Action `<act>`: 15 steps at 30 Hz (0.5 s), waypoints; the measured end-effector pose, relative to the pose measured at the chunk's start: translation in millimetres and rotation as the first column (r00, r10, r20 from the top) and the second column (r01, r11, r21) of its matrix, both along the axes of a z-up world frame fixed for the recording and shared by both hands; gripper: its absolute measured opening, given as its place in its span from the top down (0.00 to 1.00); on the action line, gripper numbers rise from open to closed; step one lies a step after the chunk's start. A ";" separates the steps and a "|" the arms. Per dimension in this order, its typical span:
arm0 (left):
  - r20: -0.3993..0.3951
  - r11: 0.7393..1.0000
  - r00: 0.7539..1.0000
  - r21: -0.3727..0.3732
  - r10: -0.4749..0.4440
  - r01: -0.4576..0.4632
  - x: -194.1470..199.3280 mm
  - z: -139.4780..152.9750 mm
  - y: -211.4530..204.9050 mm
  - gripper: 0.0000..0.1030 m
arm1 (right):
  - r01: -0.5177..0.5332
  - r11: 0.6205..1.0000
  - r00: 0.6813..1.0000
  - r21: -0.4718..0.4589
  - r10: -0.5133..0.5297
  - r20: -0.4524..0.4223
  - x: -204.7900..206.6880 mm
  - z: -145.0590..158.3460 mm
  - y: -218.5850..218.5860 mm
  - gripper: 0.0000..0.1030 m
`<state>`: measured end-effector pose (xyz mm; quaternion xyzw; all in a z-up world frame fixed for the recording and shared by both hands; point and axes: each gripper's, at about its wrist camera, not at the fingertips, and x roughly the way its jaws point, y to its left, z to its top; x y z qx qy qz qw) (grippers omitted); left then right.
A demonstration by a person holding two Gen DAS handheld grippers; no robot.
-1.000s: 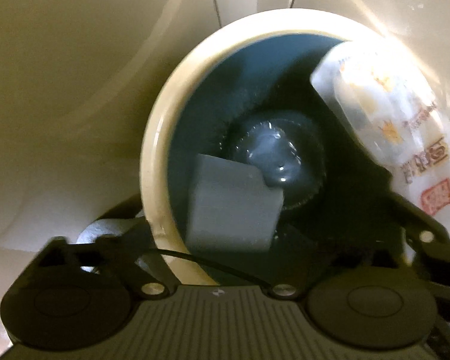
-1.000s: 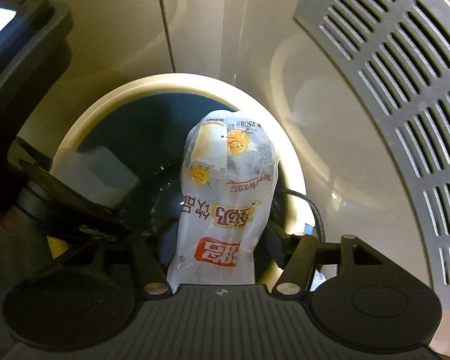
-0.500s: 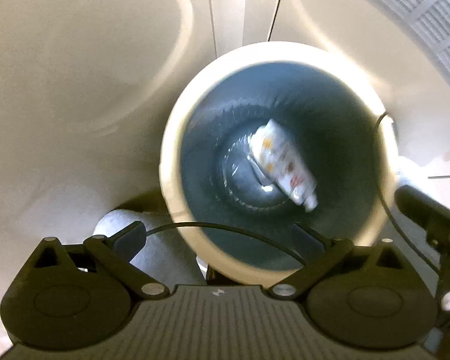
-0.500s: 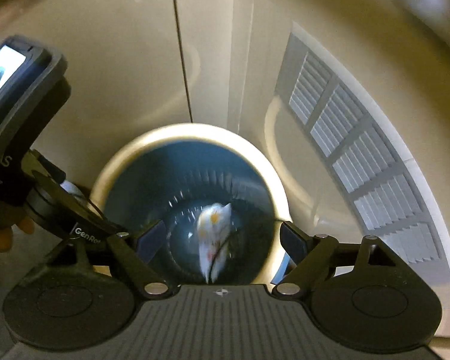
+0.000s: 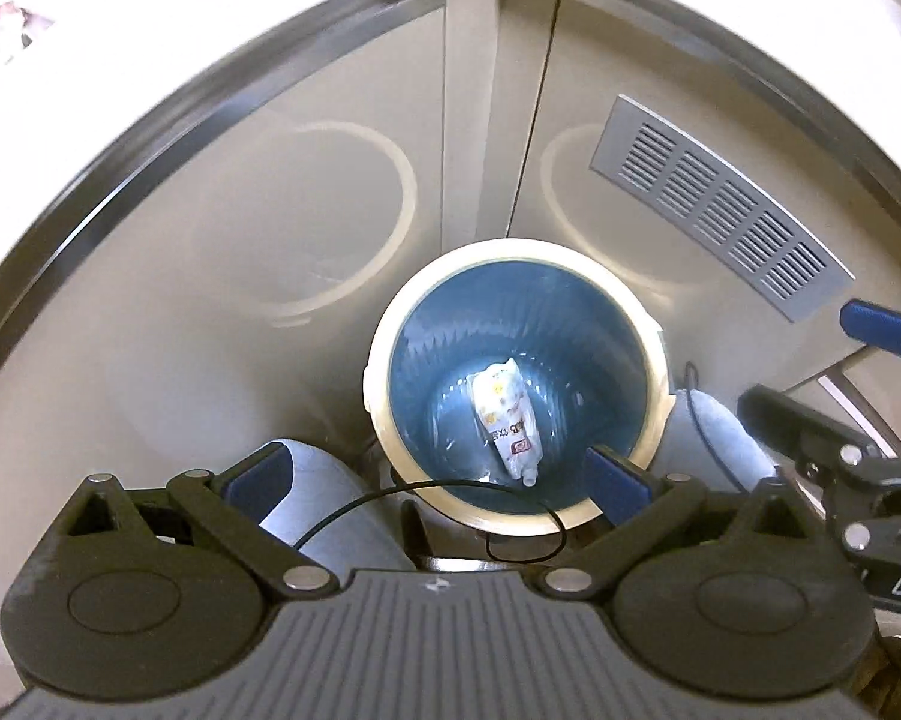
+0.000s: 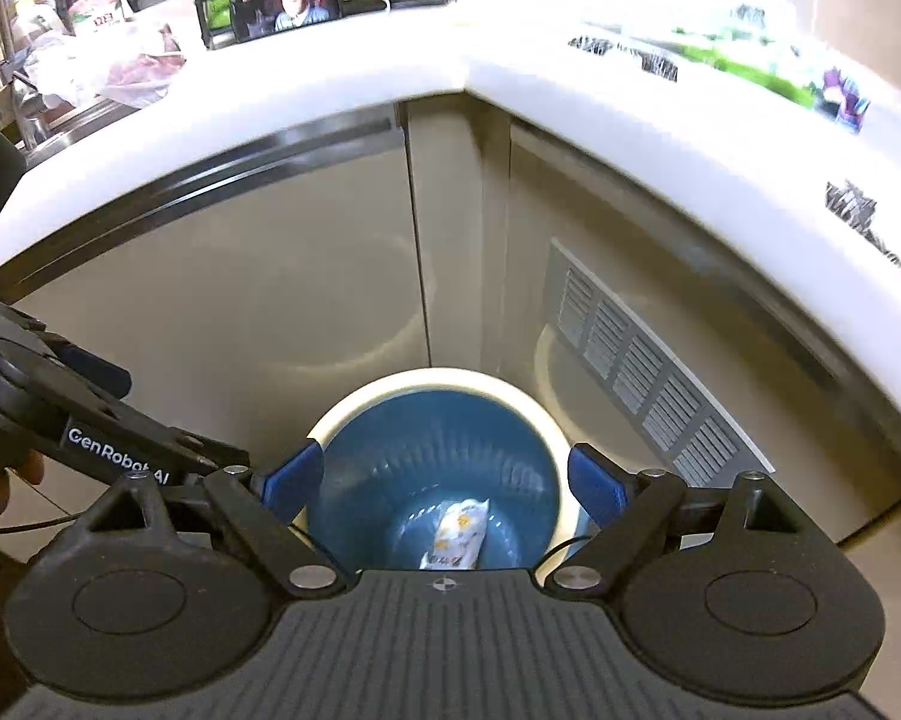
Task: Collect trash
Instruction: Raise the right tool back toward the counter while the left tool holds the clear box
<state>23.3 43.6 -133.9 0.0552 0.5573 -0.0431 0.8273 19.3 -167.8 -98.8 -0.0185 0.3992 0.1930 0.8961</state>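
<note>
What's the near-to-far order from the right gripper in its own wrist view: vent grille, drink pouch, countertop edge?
From the right gripper:
1. Drink pouch, in the bin below the fingers.
2. Vent grille, on the cabinet panel to the right.
3. Countertop edge, above, farthest.

Both wrist cameras look steeply down from above the bin, the left one nearer, the right one higher and catching the countertop behind it, and both share the bin's inside and the cabinet corner behind it.
</note>
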 end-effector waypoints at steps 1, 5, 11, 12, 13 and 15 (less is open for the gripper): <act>0.005 1.000 1.000 0.008 -0.005 0.005 -1.5 2.7 -2.7 0.00 | 0.002 1.000 1.000 0.003 -0.002 0.009 -2.0 1.5 -1.6 0.13; 0.028 0.999 0.999 0.037 -0.021 0.020 -13.3 3.1 -6.1 0.00 | 0.009 1.000 0.999 0.013 -0.009 0.041 -10.8 0.8 -2.5 0.12; 0.051 0.999 0.998 0.045 -0.022 0.020 -24.0 0.4 -10.4 0.00 | 0.007 1.000 0.998 0.016 -0.008 0.063 -20.5 4.6 -7.3 0.12; 0.053 0.999 0.998 0.045 -0.022 0.019 -24.5 1.8 -10.0 0.00 | 0.006 1.000 0.998 0.017 -0.007 0.066 -21.5 4.8 -7.6 0.12; 0.056 0.999 0.998 0.047 -0.021 0.019 -25.1 3.8 -9.3 0.00 | 0.005 1.000 0.998 0.017 -0.006 0.068 -21.9 4.4 -8.3 0.12; 0.069 0.998 0.997 0.052 -0.022 0.019 -27.3 6.2 -8.5 0.00 | 0.006 1.000 0.997 0.019 -0.008 0.074 -23.2 5.3 -7.6 0.12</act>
